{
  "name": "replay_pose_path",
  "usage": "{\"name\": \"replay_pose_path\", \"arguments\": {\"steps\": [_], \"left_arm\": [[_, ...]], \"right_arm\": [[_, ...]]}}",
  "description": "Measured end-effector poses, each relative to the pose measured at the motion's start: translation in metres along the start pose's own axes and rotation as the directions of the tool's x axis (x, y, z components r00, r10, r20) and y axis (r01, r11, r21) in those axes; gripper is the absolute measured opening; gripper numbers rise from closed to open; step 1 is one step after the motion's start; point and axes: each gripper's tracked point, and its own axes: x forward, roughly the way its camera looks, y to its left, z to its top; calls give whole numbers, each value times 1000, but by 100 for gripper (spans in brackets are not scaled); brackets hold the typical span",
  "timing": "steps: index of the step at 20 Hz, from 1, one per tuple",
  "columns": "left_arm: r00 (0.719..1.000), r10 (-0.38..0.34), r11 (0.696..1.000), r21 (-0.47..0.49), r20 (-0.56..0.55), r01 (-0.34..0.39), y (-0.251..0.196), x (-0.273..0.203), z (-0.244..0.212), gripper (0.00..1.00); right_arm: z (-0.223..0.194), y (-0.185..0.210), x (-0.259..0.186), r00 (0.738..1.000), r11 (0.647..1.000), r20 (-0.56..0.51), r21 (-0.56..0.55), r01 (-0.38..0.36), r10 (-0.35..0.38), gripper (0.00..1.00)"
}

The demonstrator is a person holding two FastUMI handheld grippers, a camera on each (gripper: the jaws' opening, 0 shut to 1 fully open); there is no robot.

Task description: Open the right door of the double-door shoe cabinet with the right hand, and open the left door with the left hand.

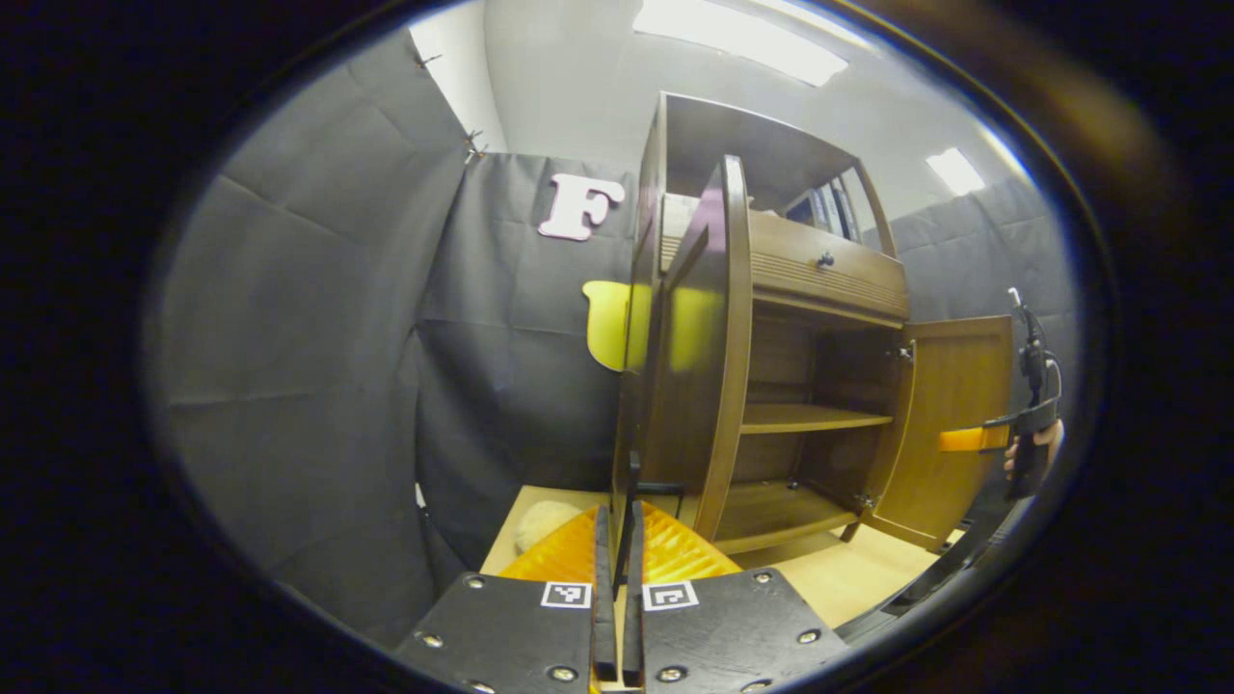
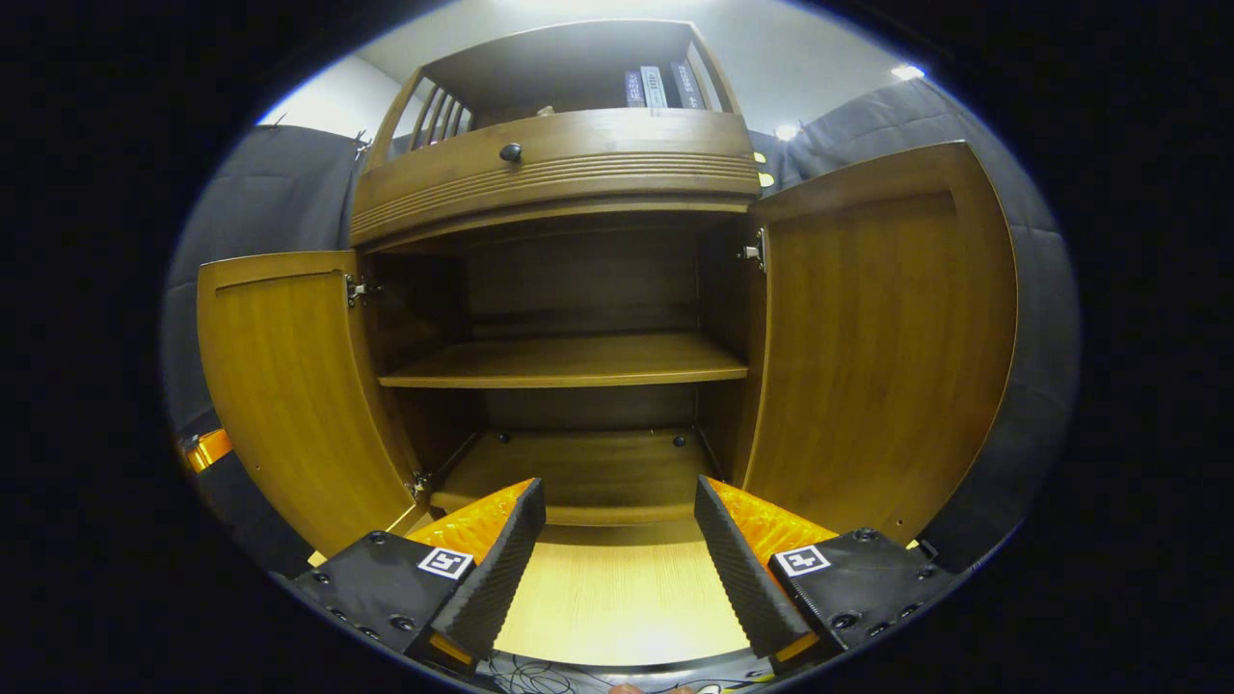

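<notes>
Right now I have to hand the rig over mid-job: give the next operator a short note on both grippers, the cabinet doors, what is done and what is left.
Left gripper: fingers nearly together at the edge of the left door; whether they pinch it I cannot tell.
Right gripper: open, holding nothing, facing the shoe cabinet from the front.
Right door: swung wide open.
Left door: also swung out; both shelves are exposed.
Done: both doors are open.
Left: probably only to release the left door and back both grippers away.
</notes>
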Motion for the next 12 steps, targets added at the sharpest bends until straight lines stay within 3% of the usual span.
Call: {"name": "replay_pose_path", "arguments": {"steps": [3,4,7,8,9,10,12], "left_arm": [[998,33,999,27,55,-35,-1,-5,15,4],[997,37,999,19,67,-39,0,-5,16,5],[997,30,999,-31,72,-28,-8,-6,17,6],[997,23,999,-35,74,-21,-13,-2,17,10],[997,10,999,-31,74,-8,-23,-4,19,21],[997,0,1000,-27,74,2,-27,-1,19,31],[998,1,1000,-25,69,1,-35,-1,20,52]], "right_arm": [[4,-13,7,1000,1000,-10,-16,21,-22,92],[6,-16,7,1000,1000,-10,-21,23,-24,98],[10,-26,9,1000,999,-4,-53,11,-11,98],[10,-29,10,1000,998,0,-67,0,0,98],[11,-33,11,1000,997,5,-81,-8,8,93],[11,-38,11,1000,996,3,-91,-15,15,98],[12,-44,9,999,995,4,-91,-44,45,98]]}}
